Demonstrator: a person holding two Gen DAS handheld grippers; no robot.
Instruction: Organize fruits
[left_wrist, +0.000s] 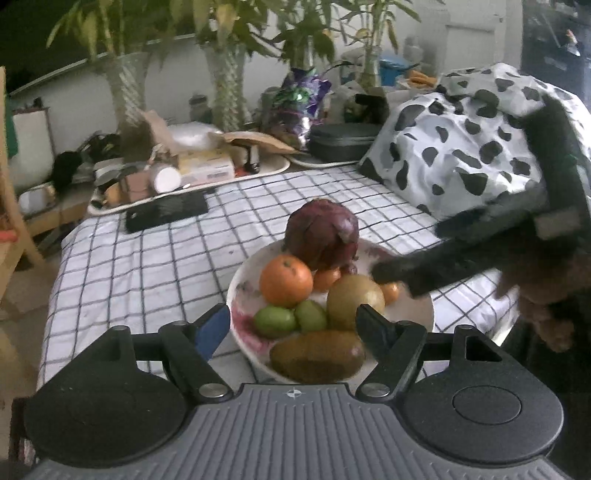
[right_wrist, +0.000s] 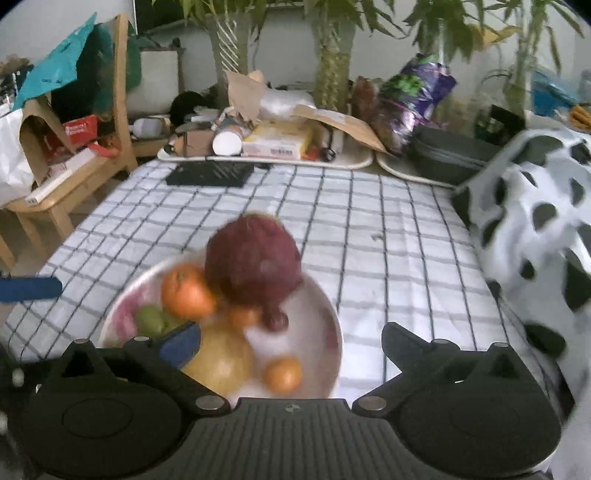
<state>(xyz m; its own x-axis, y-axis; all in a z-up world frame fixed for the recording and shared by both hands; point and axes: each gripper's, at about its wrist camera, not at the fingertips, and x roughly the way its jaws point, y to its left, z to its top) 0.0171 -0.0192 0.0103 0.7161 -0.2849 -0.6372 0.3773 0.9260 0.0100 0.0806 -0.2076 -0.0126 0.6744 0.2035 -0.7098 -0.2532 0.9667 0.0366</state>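
Two spread grippers over one full plate

Two grippers hung at the near edge of the plate (left_wrist: 240, 288), both tilted down toward it. Nearest the left gripper (left_wrist: 291, 325) lay a long brownish-green fruit (left_wrist: 317, 355), its long axis running across the view, roughly in line with the gap between the spread jaws, which pinched nothing. Just behind it sat two small green fruits (left_wrist: 290, 318) side by side and a round yellow-brown fruit (left_wrist: 351, 301). Beyond those came the large orange (left_wrist: 285, 281) and, at the far rim, the bulky dark red fruit (left_wrist: 322, 233) standing tallest.

The right gripper (right_wrist: 291, 343) also stood wide and empty — its blue-padded finger over the yellow-brown fruit, its other finger outside the plate's rim, over the checked cloth (right_wrist: 369, 240). A small orange (right_wrist: 282, 374) lay close below and between its jaws, so that hand seemed the nearer one for it. The long fruit fell to the left — a grip across its short width would probably need a turned wrist.
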